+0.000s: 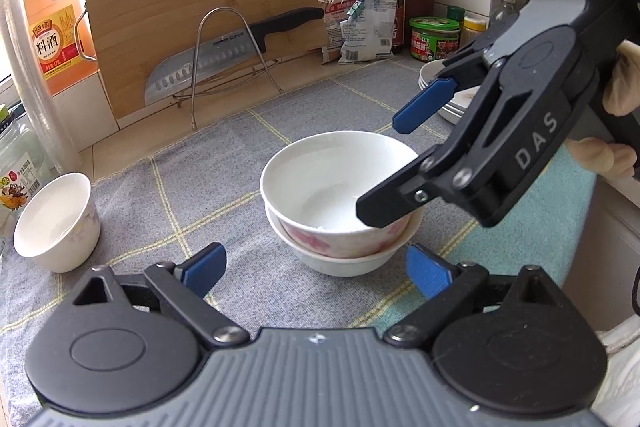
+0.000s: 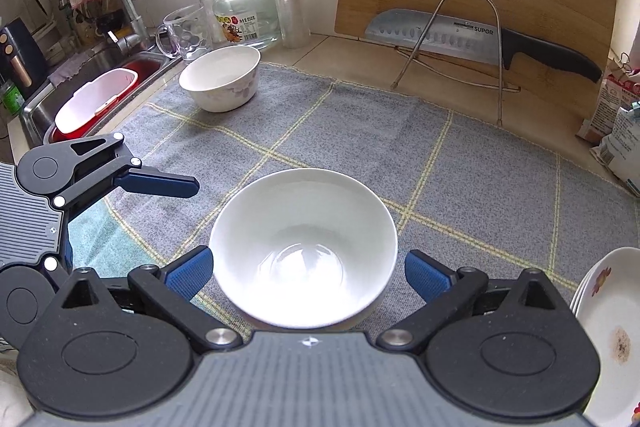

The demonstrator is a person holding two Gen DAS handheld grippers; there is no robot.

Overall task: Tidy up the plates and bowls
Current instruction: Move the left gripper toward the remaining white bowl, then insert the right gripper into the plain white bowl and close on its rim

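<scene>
Two white bowls with pink flowers are nested in a stack (image 1: 340, 195) (image 2: 304, 247) on the grey checked cloth (image 1: 224, 163). My right gripper (image 2: 308, 273) (image 1: 396, 167) is open, its fingers on either side of the top bowl's rim, not closed on it. My left gripper (image 1: 316, 271) (image 2: 132, 223) is open and empty just in front of the stack. A third white bowl (image 1: 56, 223) (image 2: 220, 79) stands apart at the cloth's left edge. A stack of white plates (image 1: 452, 95) (image 2: 612, 331) sits to the right.
A wooden cutting board (image 1: 200, 7) and a cleaver on a wire rack (image 1: 224, 55) lean at the back. Bottles, jars and bags (image 1: 372, 19) line the back wall. A sink (image 2: 100, 79) with a red basin lies left of the cloth.
</scene>
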